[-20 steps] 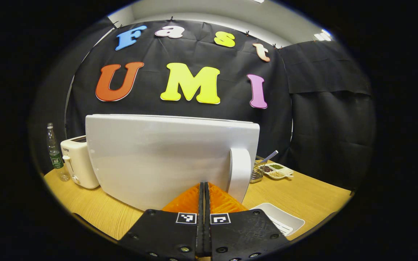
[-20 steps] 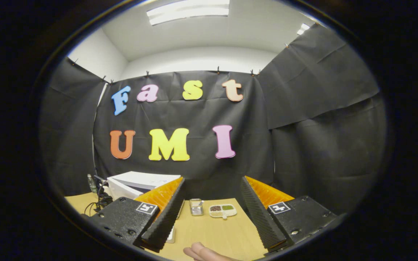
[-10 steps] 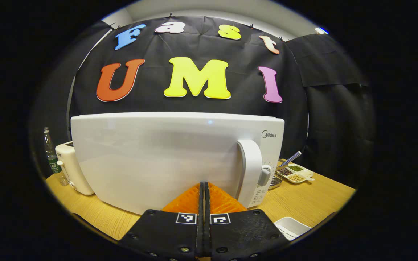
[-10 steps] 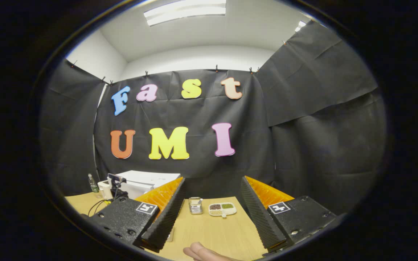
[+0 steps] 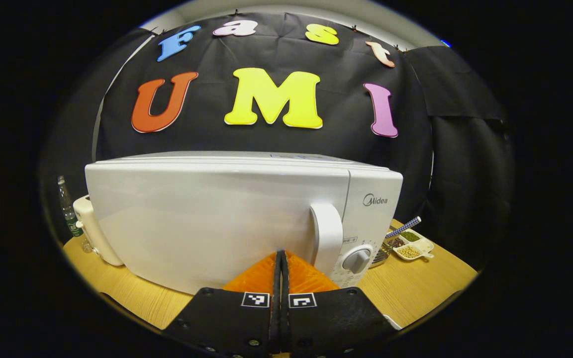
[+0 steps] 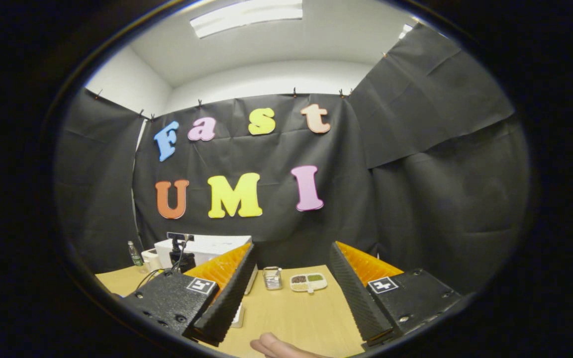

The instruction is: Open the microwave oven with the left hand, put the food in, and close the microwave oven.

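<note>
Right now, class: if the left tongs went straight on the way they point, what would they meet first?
The microwave door. The left tongs are shut and aimed at its white front, just left of the handle. Whether the tips already touch the door cannot be told.

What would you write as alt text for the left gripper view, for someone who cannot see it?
A white microwave oven, door shut, sits on a wooden table directly ahead of the left gripper, whose fingers are pressed together. A toaster stands beside the oven, and a divided dish of grains on the other side.
</note>
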Demonstrator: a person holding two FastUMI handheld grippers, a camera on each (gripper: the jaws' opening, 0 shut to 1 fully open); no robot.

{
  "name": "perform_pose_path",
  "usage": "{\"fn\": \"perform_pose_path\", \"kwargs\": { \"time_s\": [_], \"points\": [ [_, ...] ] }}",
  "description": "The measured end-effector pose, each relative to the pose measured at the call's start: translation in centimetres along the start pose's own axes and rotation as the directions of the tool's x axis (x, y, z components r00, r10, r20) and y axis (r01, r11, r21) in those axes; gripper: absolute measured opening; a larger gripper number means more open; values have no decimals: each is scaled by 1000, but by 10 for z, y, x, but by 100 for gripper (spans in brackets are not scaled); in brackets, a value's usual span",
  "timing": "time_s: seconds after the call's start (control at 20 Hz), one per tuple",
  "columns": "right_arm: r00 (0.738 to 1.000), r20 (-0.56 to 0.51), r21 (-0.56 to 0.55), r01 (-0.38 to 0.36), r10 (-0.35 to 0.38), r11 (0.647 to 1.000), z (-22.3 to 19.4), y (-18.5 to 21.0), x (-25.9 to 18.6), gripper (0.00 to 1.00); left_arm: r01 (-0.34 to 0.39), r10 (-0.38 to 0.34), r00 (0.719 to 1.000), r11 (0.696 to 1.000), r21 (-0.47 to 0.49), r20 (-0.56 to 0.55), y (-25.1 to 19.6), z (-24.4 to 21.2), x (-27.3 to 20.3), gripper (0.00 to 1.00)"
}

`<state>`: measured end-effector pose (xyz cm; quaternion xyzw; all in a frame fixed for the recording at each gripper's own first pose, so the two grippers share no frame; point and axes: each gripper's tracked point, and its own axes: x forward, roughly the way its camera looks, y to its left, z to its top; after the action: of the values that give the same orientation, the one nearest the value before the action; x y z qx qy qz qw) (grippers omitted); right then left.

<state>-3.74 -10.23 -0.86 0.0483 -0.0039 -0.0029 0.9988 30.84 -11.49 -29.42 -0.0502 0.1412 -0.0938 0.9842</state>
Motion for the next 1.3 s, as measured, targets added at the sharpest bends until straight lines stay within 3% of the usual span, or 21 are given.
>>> {"fn": "perform_pose_path", "kwargs": {
  "time_s": [0.5, 0.6, 0.8, 0.85, 0.9, 1.0, 1.05, 1.15, 1.3],
  "points": [
    [1000, -1, 13, 27, -27, 1000, -3, 4, -31, 89, -46, 51, 995, 998, 52, -82, 3, -3, -2, 0],
    [999, -10, 27, 33, -33, 999, -9, 4, -32, 89, -53, 57, 991, 998, 36, -119, 8, -8, -18, 0],
    [999, -25, 31, 39, -39, 999, -19, 7, -33, 89, -53, 56, 997, 997, 63, -46, 13, 16, -71, 2],
    [999, -31, 27, 39, -38, 999, -22, 10, -33, 89, -58, 59, 998, 996, 70, -9, 13, 29, -89, 18],
    [999, -31, 25, 42, -41, 999, -23, 11, -34, 89, -85, 83, 996, 994, 74, 37, 17, 44, -104, 47],
    [999, -33, 25, 41, -40, 999, -23, 15, -36, 89, -104, 97, 990, 992, 71, 98, 14, 65, -139, 87],
    [999, -37, 27, 38, -37, 999, -25, 17, -39, 89, -99, 92, 991, 993, 59, 101, 10, 73, -159, 94],
    [999, -45, 28, 29, -27, 999, -26, 26, -42, 89, -86, 81, 991, 995, 46, 106, -2, 88, -203, 94],
    [999, -29, 31, 45, -45, 998, -19, 31, -49, 89, -142, 133, 984, 988, 62, 122, -4, 108, -266, 93]
  ]
}}
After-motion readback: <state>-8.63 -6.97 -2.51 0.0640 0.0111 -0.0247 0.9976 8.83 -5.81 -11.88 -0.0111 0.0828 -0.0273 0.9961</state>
